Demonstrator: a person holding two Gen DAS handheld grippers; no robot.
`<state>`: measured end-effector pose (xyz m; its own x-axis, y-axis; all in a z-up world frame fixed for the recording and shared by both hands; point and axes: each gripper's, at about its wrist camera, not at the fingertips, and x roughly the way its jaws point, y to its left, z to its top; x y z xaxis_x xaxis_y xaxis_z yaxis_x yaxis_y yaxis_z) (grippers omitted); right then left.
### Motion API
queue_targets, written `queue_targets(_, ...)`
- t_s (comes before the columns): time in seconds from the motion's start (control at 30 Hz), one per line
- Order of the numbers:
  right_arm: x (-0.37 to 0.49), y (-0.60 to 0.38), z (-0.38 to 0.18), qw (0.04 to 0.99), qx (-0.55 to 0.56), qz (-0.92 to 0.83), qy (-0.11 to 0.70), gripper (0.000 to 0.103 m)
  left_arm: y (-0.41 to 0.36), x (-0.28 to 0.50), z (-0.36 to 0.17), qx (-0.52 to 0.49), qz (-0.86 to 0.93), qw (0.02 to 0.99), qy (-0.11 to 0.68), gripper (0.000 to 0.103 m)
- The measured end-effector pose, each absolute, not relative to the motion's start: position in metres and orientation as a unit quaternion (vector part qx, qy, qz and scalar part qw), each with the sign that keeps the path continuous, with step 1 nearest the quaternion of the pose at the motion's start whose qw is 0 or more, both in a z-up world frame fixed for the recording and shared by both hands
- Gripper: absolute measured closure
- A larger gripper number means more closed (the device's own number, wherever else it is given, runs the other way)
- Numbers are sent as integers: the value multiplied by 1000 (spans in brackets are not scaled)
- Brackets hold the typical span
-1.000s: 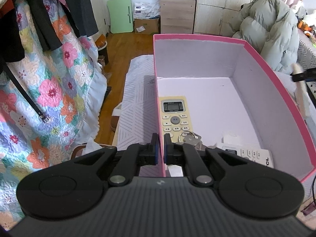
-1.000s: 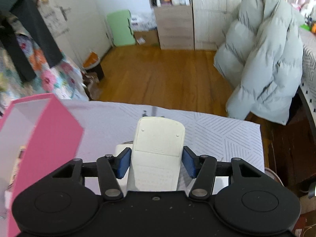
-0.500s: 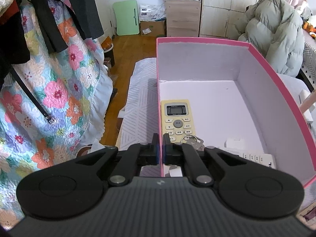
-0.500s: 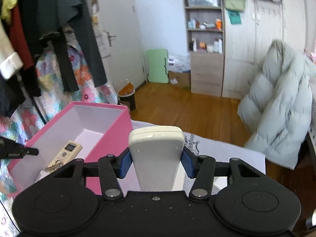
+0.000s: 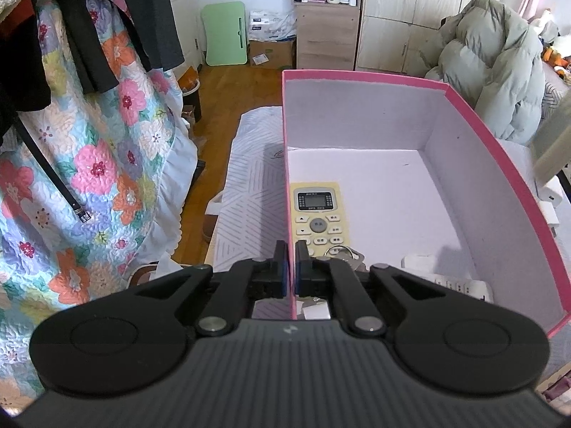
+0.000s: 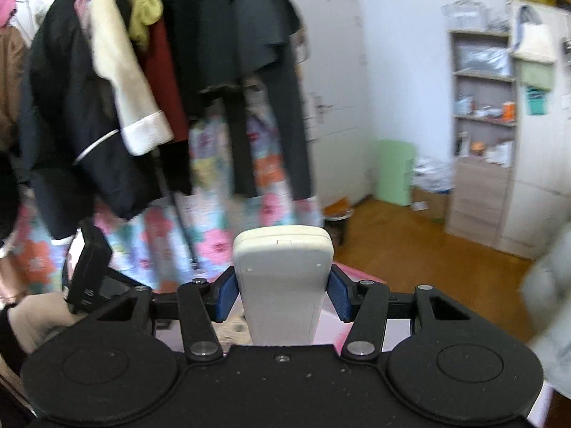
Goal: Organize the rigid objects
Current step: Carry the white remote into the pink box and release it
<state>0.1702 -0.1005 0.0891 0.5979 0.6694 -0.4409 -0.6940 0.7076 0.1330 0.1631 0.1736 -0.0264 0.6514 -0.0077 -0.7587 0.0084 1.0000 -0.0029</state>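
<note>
2 hand-held grippers worked: the left hand-held gripper (image 5: 289,267) clamped the pink box (image 5: 499,164) wall; the right hand-held gripper (image 6: 282,297) grasped a white remote (image 6: 283,285), apparently due inside next.

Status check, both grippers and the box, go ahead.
Left gripper shut on pink box wall. Right gripper shut on white remote, airborne. Yellow remote and keys already boxed.

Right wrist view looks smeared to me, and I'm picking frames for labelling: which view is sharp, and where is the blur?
Left wrist view: sharp, the yellowish remote control in the pink cardboard box is crisp, edges bowed by fisheye. Right wrist view: hanging dark clothes and shelves streak with motion blur; the held white plastic remote stays sharp.
</note>
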Motion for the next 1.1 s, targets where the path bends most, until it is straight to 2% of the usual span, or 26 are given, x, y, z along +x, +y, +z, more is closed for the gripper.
queue_targets(0.17,222,-49,42,871,-26,393,295,45,173,165,-27,4,-8,908,418,100)
queue_targets(0.3,251,-20,17,864,-20,395,311,45,173,165,-27,2,-8,908,418,100)
queue_targets(0.5,244,-11,-15,842,-68,390,366,45,173,167,-27,0,-11,908,418,99)
queue_targets(0.87,203,-3,-16,815,-184,373,402,45,173,164,-28,5,-11,909,417,99)
queue_targets(0.97,200,-3,-16,806,-184,369,426,45,174,165,-28,6,-10,908,418,99)
queue_targets(1.1,195,-8,-19,815,-199,355,413,45,173,164,-28,9,-9,908,418,99)
